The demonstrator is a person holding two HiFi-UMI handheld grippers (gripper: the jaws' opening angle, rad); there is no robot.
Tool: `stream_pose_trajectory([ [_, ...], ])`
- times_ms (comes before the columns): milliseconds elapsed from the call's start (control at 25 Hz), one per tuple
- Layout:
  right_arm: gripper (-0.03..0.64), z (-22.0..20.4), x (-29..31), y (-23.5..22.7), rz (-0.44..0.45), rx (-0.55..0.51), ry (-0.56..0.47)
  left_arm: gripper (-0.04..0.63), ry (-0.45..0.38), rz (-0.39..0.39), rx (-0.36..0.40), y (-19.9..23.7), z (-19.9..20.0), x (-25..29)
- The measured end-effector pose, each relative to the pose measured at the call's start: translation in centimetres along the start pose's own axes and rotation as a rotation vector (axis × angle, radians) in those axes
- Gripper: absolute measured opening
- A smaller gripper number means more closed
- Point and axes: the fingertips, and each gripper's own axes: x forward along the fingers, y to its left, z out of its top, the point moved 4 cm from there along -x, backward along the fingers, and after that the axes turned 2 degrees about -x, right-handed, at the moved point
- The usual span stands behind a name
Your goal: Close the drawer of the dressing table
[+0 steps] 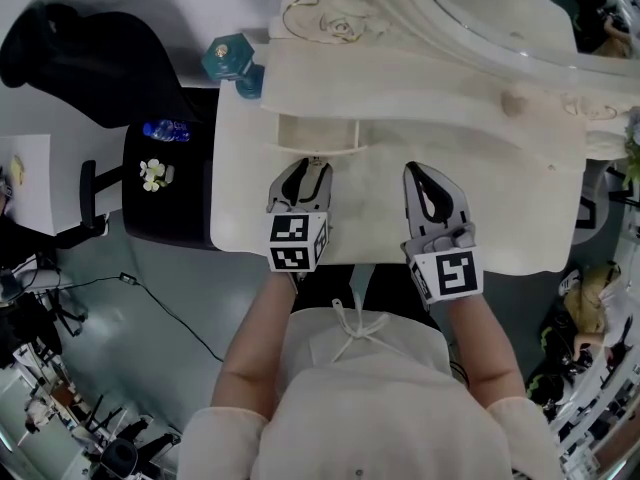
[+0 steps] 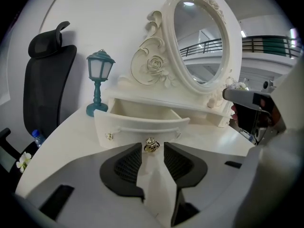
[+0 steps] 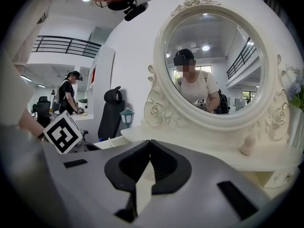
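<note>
The cream dressing table (image 1: pixel 240 203) has a small drawer (image 1: pixel 316 136) pulled out under the oval mirror (image 2: pixel 199 42). In the left gripper view the curved drawer front (image 2: pixel 137 129) faces me, its gold knob (image 2: pixel 151 146) at the centre. My left gripper (image 2: pixel 152 152) stands on the tabletop with the knob at the gap between its tips, a sliver of space on each side, so it is open. In the head view the left gripper (image 1: pixel 314 165) nearly meets the drawer front. My right gripper (image 1: pixel 420 172) hovers to the right, shut and empty, facing the mirror (image 3: pixel 213 65).
A teal lamp (image 2: pixel 99 80) stands at the table's back left corner beside the drawer. A black office chair (image 1: pixel 165 188) with a water bottle (image 1: pixel 165 130) on it sits left of the table. The mirror's carved base (image 1: pixel 330 13) rises just behind the drawer.
</note>
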Motion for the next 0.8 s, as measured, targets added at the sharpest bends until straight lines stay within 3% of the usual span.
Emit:
stream_pose_trajectory([
  [120,0.006,-0.3,0.1,-0.1,0.005,0.003,0.002,0.110,0.007,0.014,0.008,0.0,-0.2,0.2],
  [800,0.006,-0.2,1.6,-0.3,0.012,0.010,-0.017,0.104,-0.007,0.002,0.050,0.1,0.6,1.8],
])
